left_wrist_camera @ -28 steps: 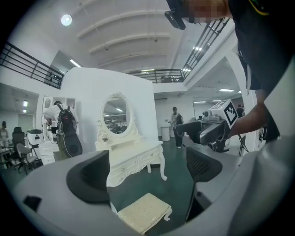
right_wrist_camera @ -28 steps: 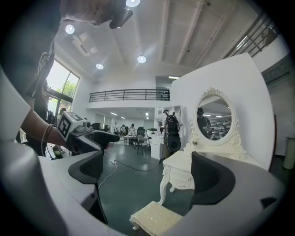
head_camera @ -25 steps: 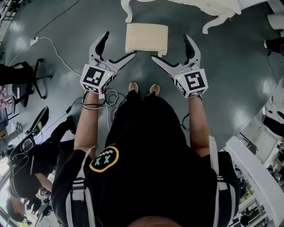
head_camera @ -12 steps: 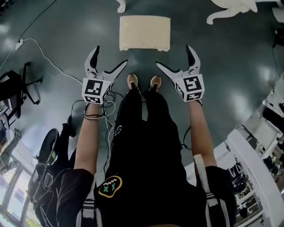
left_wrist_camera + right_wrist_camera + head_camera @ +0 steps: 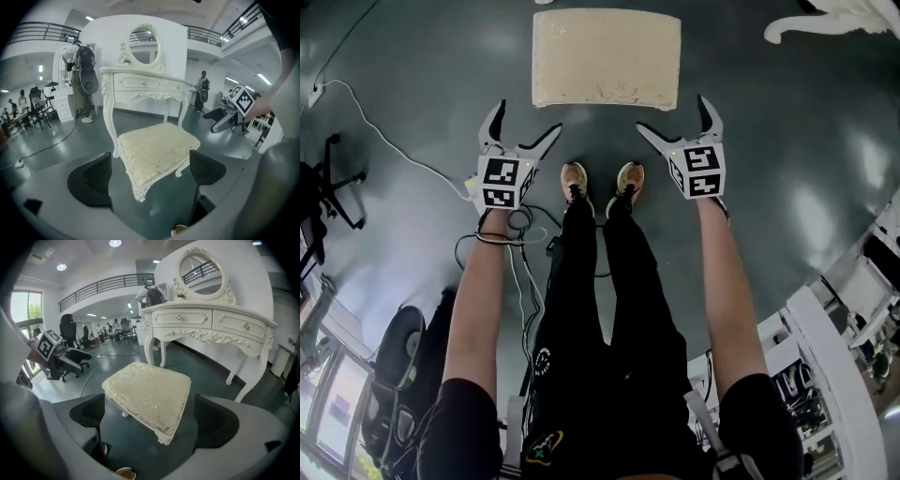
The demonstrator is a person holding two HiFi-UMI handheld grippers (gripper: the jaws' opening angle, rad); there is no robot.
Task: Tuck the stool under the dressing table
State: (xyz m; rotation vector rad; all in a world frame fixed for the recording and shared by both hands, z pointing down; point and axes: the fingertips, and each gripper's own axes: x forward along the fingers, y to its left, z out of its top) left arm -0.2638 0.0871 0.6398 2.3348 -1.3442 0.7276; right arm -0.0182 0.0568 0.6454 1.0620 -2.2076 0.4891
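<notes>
Standing on the floor just ahead of both pairs of jaws, the cream upholstered stool [image 5: 606,56] is not yet touched. The left gripper [image 5: 528,120] and the right gripper [image 5: 673,116] both have their jaws wide apart with nothing between them. The stool sits beyond the tips, with the white dressing table [image 5: 211,324] behind it. I judge the stool rigid and rather light, but its cushion is soft and the carved legs look delicate — better to clamp the firm seat edge at each side.
</notes>
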